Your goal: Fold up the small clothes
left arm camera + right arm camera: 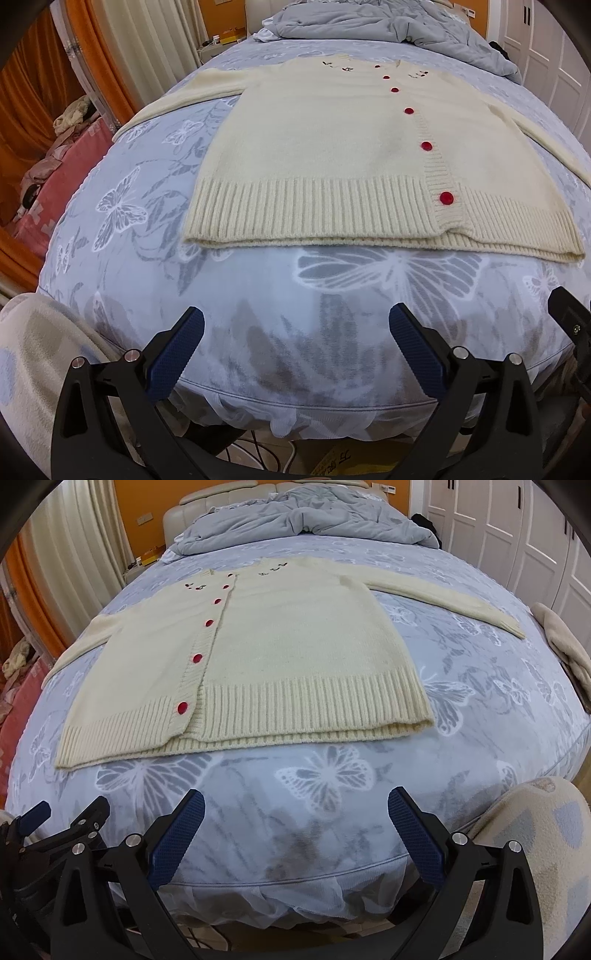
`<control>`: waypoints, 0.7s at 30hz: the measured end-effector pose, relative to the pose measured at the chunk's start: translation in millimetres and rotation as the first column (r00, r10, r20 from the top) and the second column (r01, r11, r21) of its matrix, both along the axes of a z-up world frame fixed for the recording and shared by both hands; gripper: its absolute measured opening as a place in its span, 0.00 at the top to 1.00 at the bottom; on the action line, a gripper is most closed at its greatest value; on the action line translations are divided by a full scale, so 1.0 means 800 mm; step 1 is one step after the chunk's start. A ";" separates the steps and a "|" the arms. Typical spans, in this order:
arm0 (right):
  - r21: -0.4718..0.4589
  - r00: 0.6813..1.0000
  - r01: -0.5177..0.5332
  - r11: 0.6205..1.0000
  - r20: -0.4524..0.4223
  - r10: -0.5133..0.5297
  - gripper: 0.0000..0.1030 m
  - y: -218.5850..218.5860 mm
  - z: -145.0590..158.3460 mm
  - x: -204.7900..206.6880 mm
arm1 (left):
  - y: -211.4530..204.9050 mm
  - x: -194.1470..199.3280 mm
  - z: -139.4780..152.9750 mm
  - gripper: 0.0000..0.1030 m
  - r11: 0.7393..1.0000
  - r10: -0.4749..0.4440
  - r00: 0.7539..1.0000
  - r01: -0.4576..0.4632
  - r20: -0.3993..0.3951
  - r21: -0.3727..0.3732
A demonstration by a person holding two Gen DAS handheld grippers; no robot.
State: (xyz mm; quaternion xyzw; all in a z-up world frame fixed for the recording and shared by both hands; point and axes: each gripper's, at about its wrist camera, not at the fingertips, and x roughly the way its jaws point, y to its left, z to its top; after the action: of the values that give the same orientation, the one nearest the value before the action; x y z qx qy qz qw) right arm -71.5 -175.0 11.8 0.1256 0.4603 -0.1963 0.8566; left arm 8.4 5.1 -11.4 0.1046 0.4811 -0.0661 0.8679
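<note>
A cream knitted cardigan (332, 147) with red buttons lies flat and face up on the bed, sleeves spread to both sides, ribbed hem toward me. It also shows in the right wrist view (277, 653). My left gripper (295, 325) is open and empty, hovering over the near edge of the bed, short of the hem. My right gripper (295, 805) is open and empty too, equally short of the hem. The left gripper also shows at the lower left of the right wrist view (66, 819).
The bed has a blue butterfly-print sheet (332, 775). A crumpled grey duvet (303, 520) lies at the head. A beige cloth (565, 642) lies at the bed's right edge. Orange curtains (37, 92) and a pink pile (62, 173) are on the left, white wardrobe doors (535, 535) on the right.
</note>
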 end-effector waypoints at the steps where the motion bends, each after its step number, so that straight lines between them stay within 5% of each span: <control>1: 0.000 1.000 0.000 1.000 0.000 0.000 0.05 0.000 0.000 0.000 | 0.000 0.000 0.000 0.05 1.000 0.001 1.000 -0.001 0.000 0.001; 21: 0.002 1.000 -0.002 1.000 -0.004 0.002 0.05 0.002 -0.001 0.000 | 0.001 -0.001 -0.001 0.05 1.000 -0.007 1.000 0.007 0.009 0.014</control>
State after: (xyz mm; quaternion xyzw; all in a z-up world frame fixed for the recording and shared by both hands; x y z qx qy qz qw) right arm -71.8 -173.0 10.9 0.1259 0.4622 -0.1951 0.8558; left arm 7.3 5.6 -12.2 0.1127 0.4773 -0.0651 0.8691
